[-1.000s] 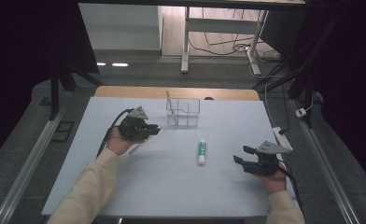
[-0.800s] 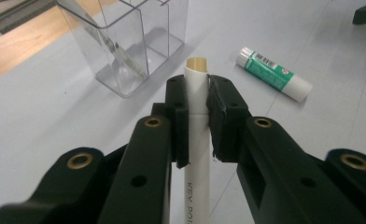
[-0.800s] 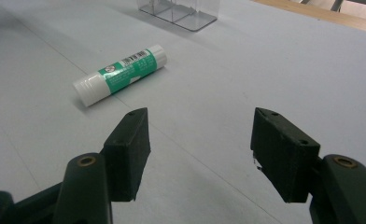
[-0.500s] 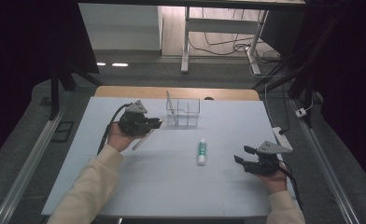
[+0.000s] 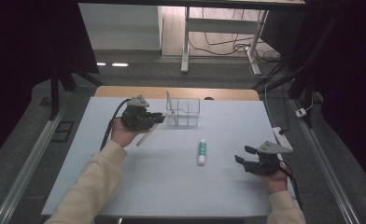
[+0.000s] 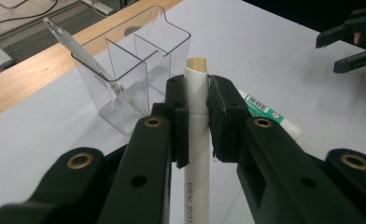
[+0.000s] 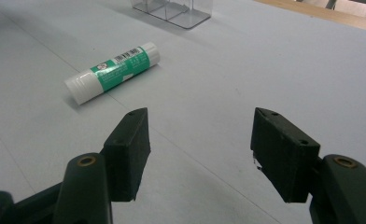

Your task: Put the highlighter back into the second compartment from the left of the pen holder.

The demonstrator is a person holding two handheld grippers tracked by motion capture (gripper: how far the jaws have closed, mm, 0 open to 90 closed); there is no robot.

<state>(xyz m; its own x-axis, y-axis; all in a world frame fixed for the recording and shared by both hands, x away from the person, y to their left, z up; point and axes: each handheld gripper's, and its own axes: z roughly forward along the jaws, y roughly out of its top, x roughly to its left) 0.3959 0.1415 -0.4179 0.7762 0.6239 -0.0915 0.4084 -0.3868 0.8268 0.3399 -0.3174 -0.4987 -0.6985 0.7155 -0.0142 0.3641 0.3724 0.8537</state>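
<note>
White tube (image 6: 194, 135), clenched in left tongs (image 5: 148, 118), has moved over approx. 1 s toward clear organiser (image 5: 183, 112); judged: drop-in comes next. Right tongs (image 5: 243, 155) rest released, nothing held, near desk (image 5: 181, 182) front. Glue stick (image 5: 201, 151) lies between, untouched. 1 pen (image 6: 85, 56) leans in organiser. Tube's lower print is cut off; target compartment unclear.

Even, soft light; dark surroundings.
</note>
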